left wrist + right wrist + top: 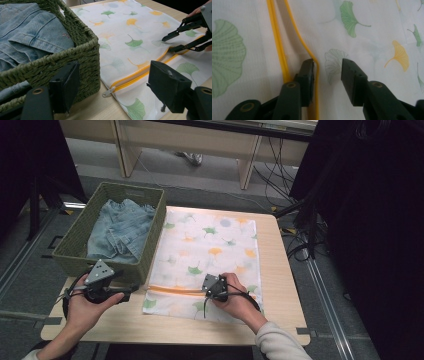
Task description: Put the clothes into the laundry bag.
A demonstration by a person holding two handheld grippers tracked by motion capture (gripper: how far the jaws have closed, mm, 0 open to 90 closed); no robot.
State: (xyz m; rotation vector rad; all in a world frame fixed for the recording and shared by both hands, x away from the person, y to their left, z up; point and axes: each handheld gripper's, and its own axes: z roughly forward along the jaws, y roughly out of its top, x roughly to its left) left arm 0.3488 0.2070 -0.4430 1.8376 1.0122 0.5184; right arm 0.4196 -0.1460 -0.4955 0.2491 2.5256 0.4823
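Note:
A white mesh laundry bag printed with green and yellow ginkgo leaves lies flat on the table. Its yellow zipper runs across the near end and stands parted. My right gripper rests on the bag at the zipper. In the right gripper view its jaws stand apart; one jaw sits in the gap between the yellow zipper edges, with the upper edge and a strip of fabric between the jaws and not pinched. My left gripper hovers open at the basket's near corner, holding nothing, with the zipper pull just ahead.
A green woven basket holding folded blue denim stands at the table's left, touching the bag's edge. The wooden table has a bare strip on the right and along the front. Cables and dark equipment crowd the floor to the right.

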